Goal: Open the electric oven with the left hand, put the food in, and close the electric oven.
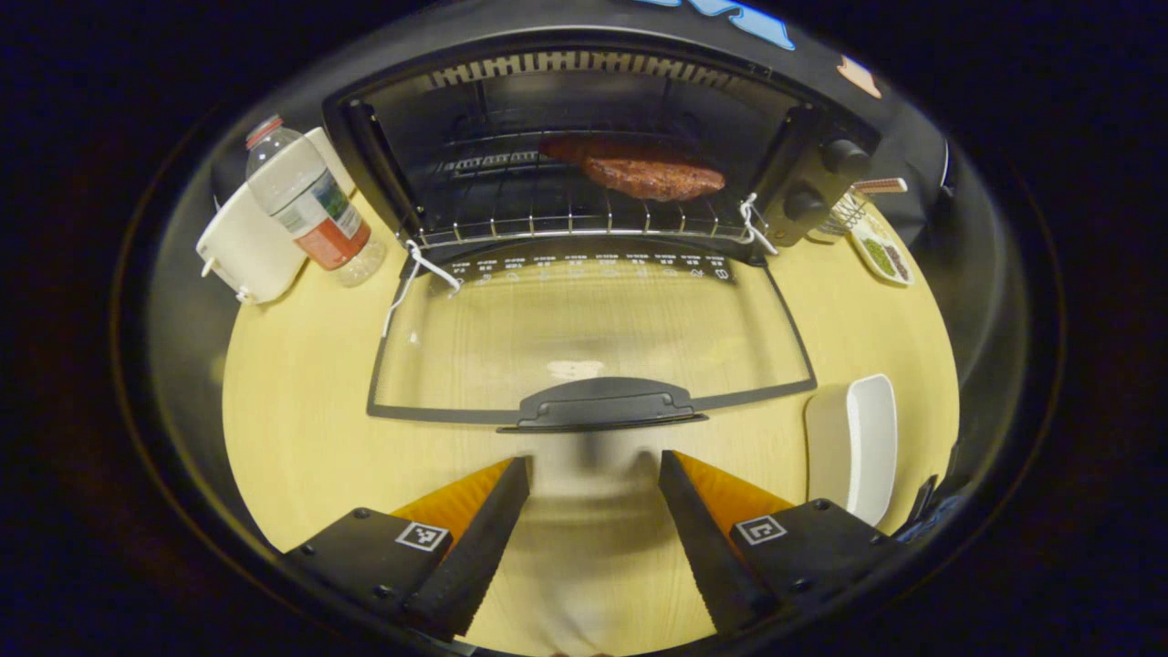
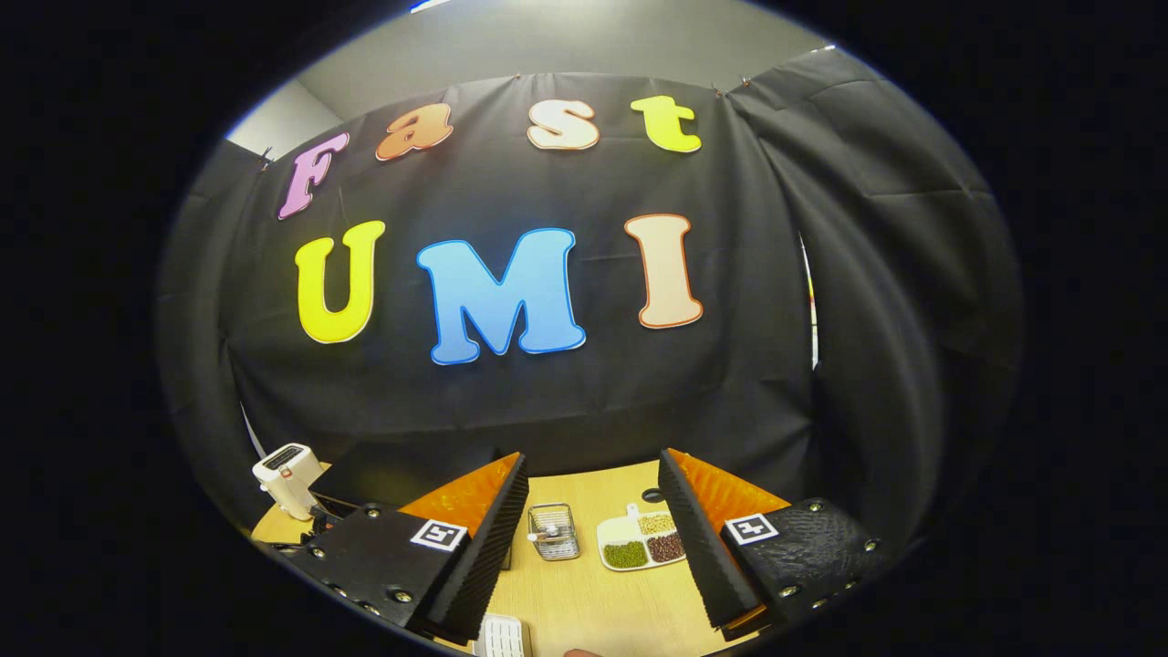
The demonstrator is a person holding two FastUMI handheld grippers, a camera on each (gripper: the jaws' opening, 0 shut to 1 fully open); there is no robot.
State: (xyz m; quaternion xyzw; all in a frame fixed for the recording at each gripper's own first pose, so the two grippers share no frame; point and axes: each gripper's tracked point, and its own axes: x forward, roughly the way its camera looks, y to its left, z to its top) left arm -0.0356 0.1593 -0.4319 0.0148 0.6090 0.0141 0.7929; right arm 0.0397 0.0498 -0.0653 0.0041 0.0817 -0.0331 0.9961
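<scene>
Water bottle (image 1: 310,205), white jug (image 1: 245,246), white dish (image 1: 862,447), wire basket (image 2: 554,531), sectioned bean plate (image 2: 643,540)

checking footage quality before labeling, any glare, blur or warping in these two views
Left gripper view: strong fisheye bend curves the table edge; the open oven door glass carries a pale glare patch and a soft shadow near its handle; the meat patty on the rack stays sharp. Right gripper view: evenly lit, the divided dish is crisp, and the cloth wall bows outward.

Dim, warm light; heavy fisheye edge warping.
</scene>
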